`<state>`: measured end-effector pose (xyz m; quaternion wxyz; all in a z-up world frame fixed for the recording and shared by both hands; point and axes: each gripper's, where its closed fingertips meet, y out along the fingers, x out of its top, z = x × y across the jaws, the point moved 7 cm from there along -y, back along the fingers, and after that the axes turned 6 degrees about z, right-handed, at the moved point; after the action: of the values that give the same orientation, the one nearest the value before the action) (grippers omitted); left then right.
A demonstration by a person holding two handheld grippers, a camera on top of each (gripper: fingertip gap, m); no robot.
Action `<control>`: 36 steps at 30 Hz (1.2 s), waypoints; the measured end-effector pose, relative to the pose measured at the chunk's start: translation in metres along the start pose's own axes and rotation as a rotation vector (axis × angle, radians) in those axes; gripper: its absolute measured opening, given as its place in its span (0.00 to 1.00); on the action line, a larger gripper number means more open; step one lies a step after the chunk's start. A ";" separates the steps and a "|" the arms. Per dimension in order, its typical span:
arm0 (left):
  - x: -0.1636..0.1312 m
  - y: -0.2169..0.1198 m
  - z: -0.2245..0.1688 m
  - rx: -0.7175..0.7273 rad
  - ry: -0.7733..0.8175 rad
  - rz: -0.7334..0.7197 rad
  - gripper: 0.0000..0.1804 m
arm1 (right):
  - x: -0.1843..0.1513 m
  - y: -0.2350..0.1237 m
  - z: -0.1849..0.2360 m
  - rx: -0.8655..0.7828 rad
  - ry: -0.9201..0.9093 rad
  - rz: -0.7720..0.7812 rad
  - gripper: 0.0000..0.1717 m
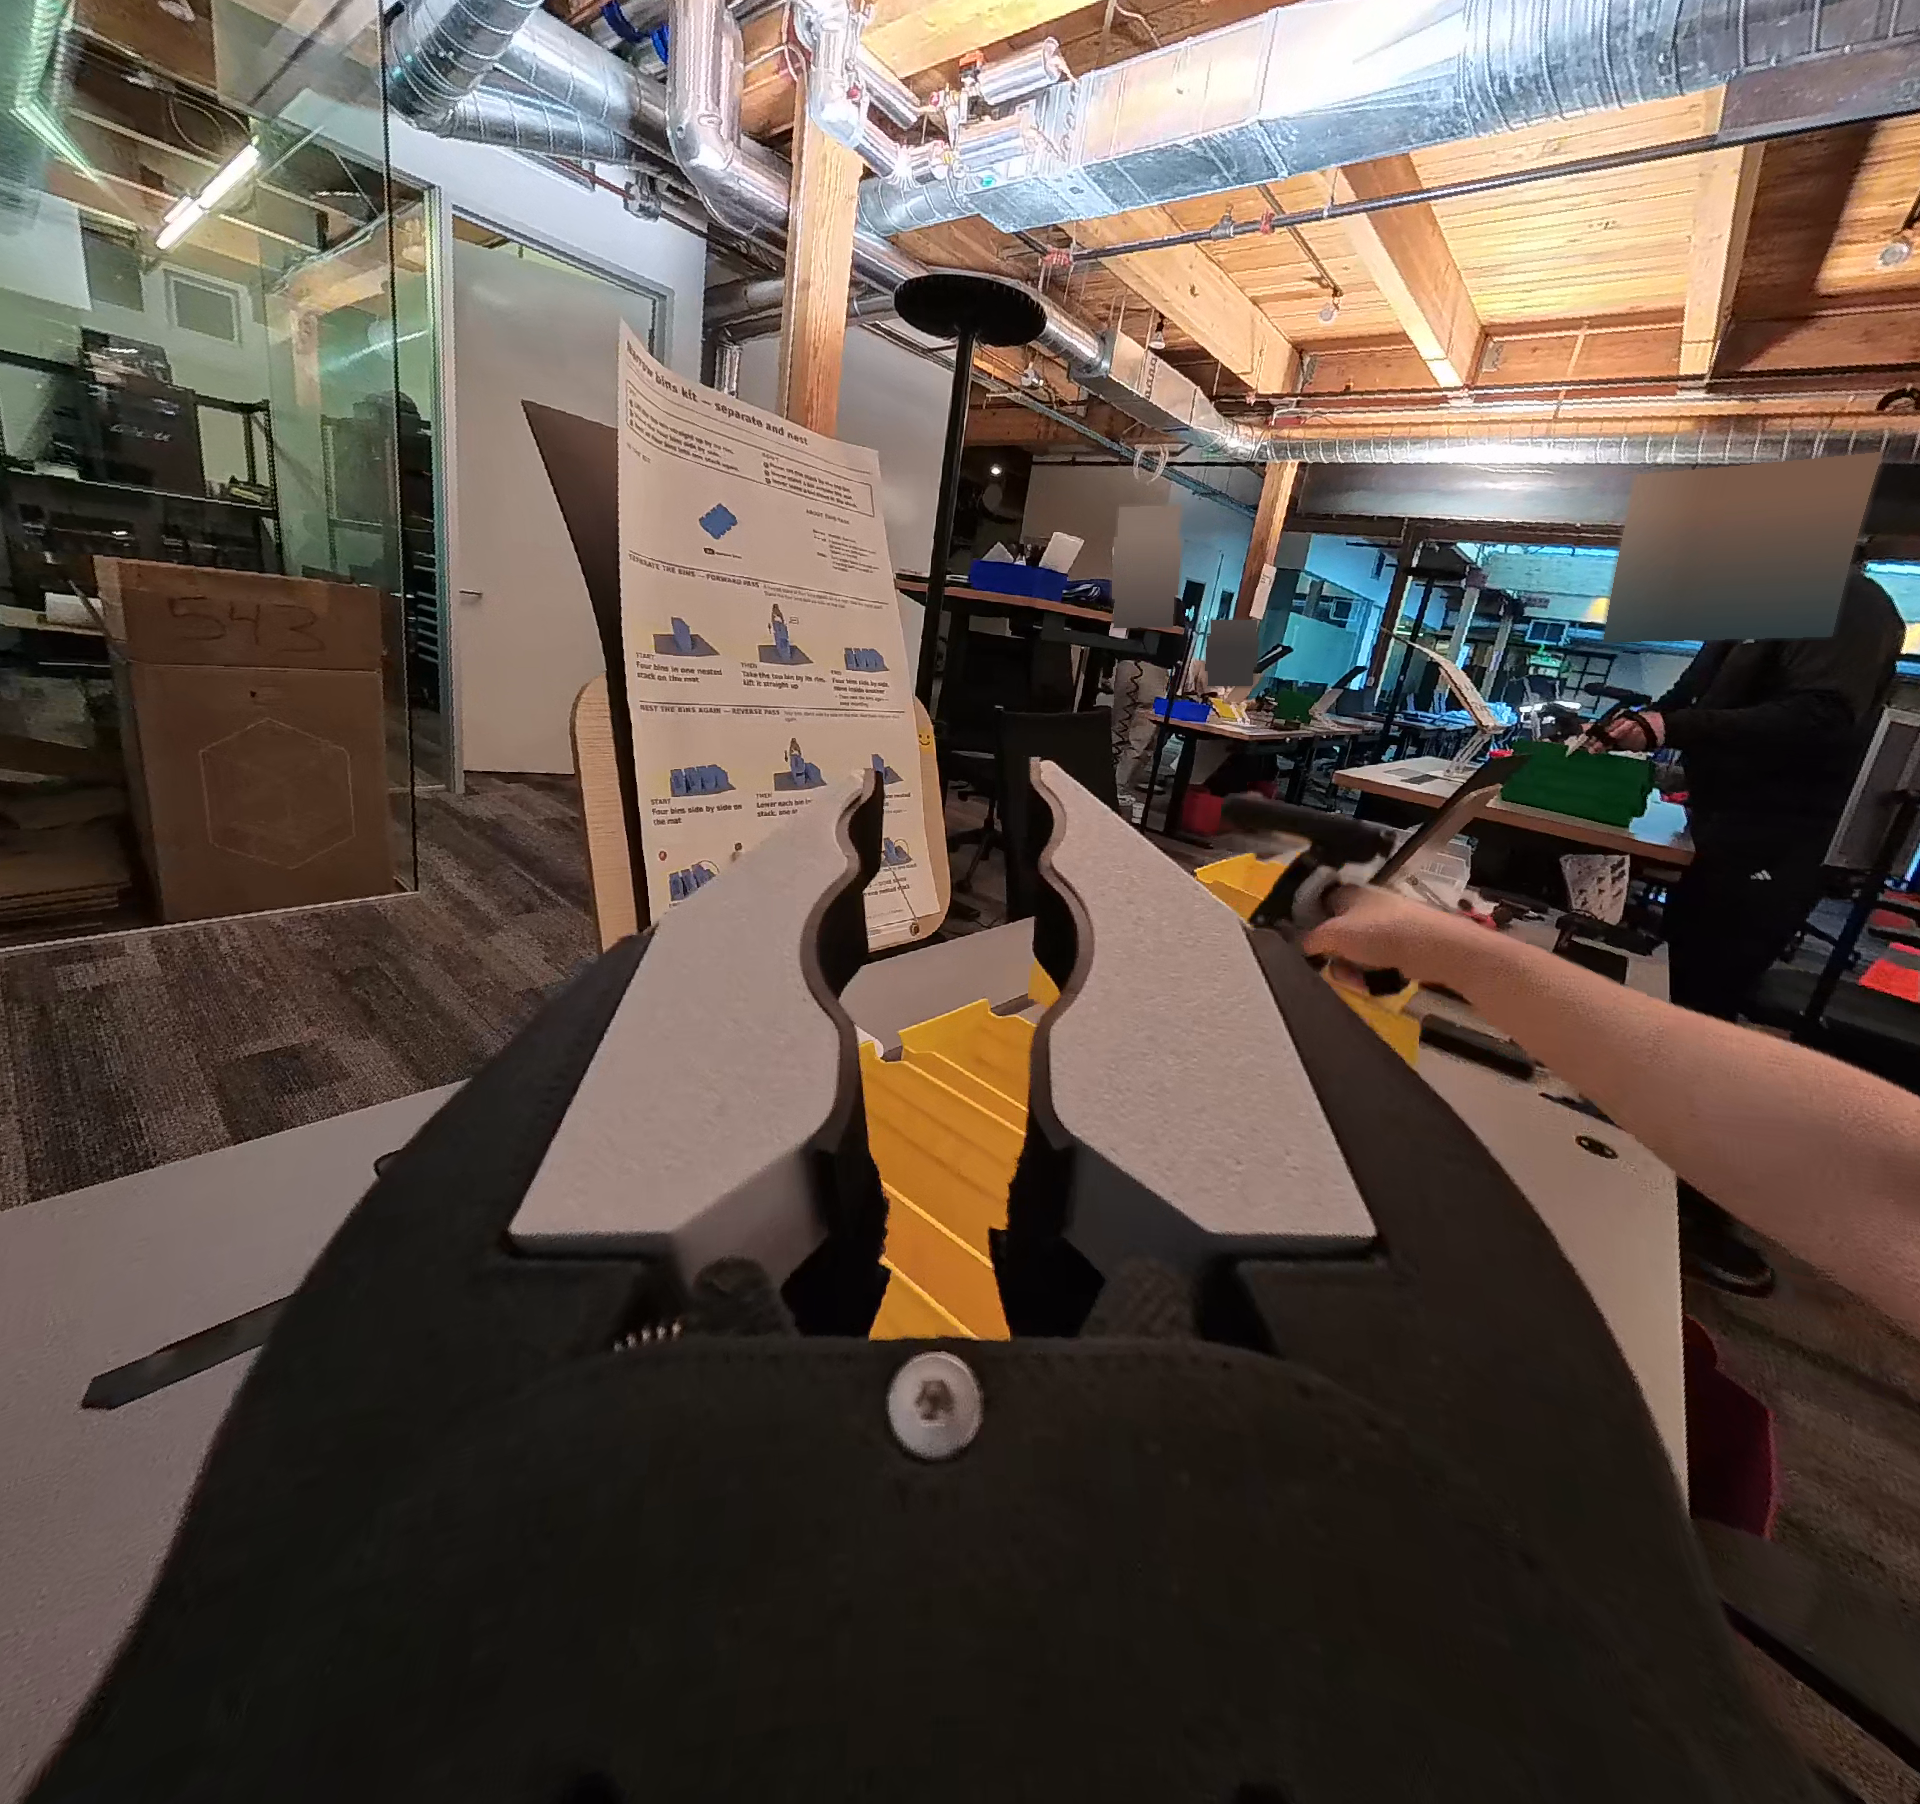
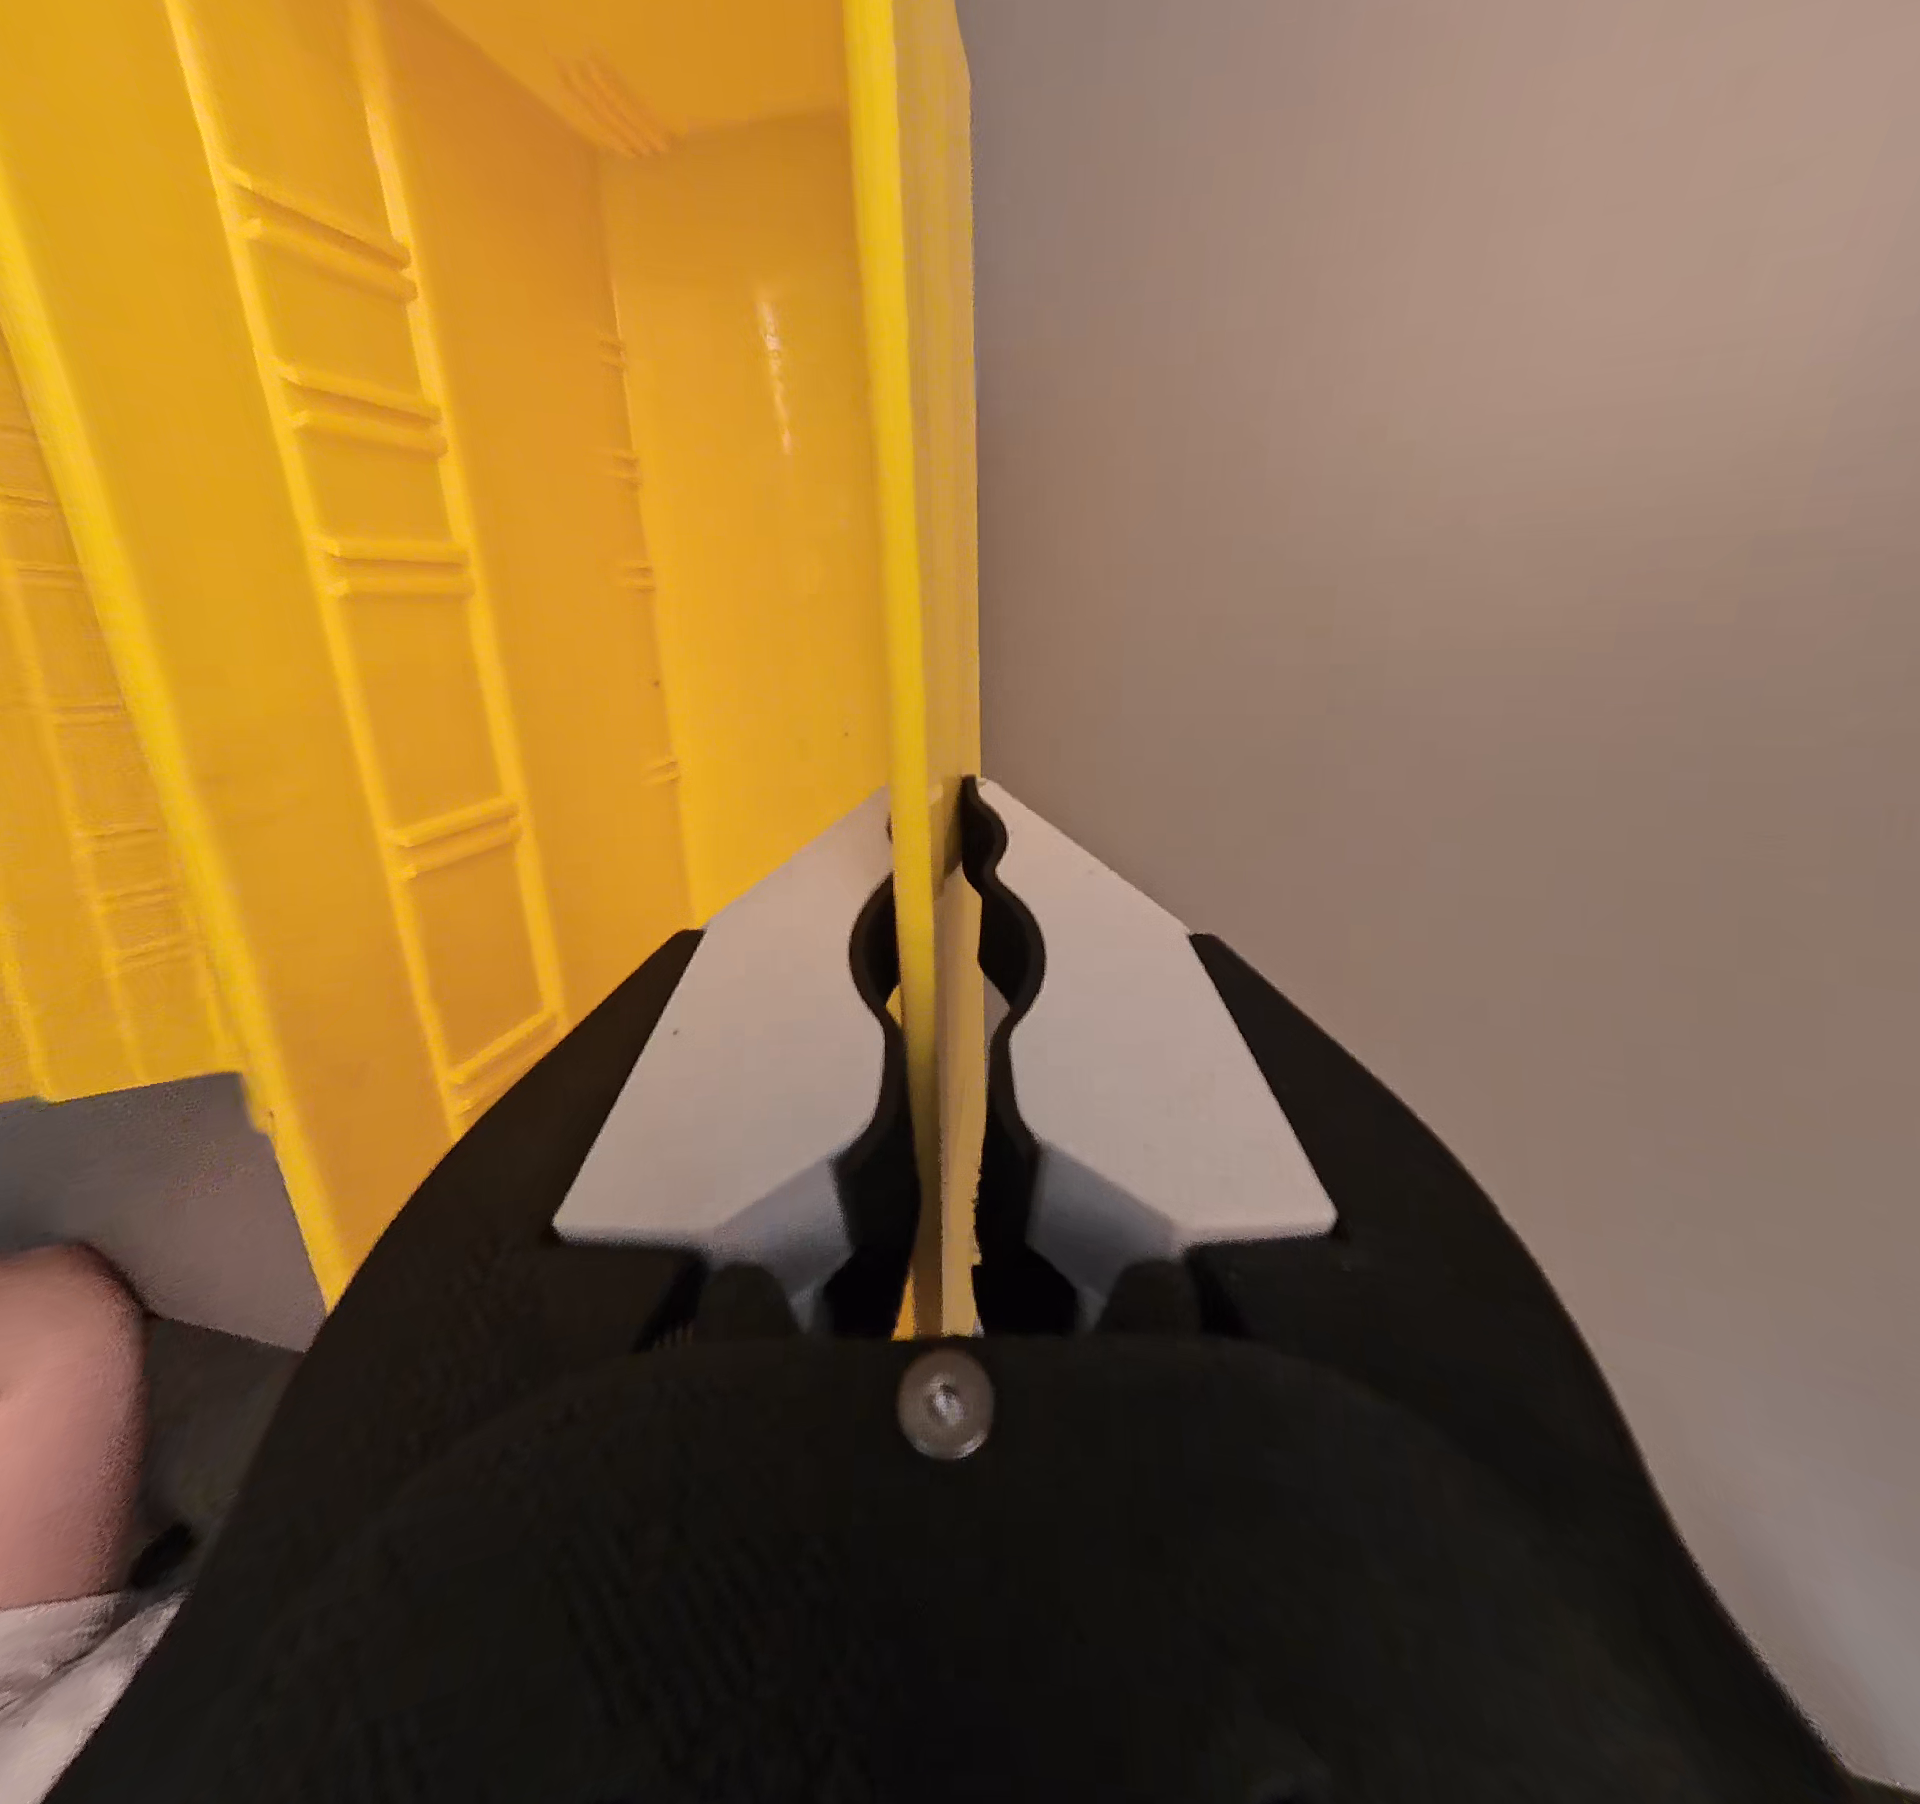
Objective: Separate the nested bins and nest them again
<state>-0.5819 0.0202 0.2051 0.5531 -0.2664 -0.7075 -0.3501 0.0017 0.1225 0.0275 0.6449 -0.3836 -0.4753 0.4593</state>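
Your right gripper (image 2: 935,819) is clamping the side wall of a yellow bin (image 2: 623,404), pads pressing both faces of the wall, bin hanging over the grey table (image 2: 1455,507). Left gripper (image 1: 956,819) is sitting released, nothing btwn its fingers, above another yellow bin (image 1: 935,1110) on the table. Can't tell whether you're separating or re-nesting. Next move prob. calls for keeping the wall clamped & the bin level.
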 end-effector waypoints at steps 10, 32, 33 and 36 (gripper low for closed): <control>-0.006 0.010 -0.004 -0.014 -0.005 0.045 0.15 | 0.007 -0.033 0.097 0.067 -0.095 0.000 0.01; -0.012 0.025 -0.021 -0.060 0.022 0.085 0.15 | 0.000 0.018 0.123 0.090 0.042 0.068 0.01; -0.012 0.025 -0.022 -0.061 0.023 0.086 0.15 | 0.000 0.021 0.124 0.090 0.051 0.067 0.02; -0.012 0.027 -0.022 -0.067 0.020 0.088 0.15 | -0.001 0.029 0.126 0.087 0.080 0.082 0.01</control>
<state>-0.5456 0.0192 0.2018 0.5657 -0.3118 -0.6776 -0.3515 -0.1266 0.1374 0.0324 0.6601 -0.3925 -0.4126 0.4899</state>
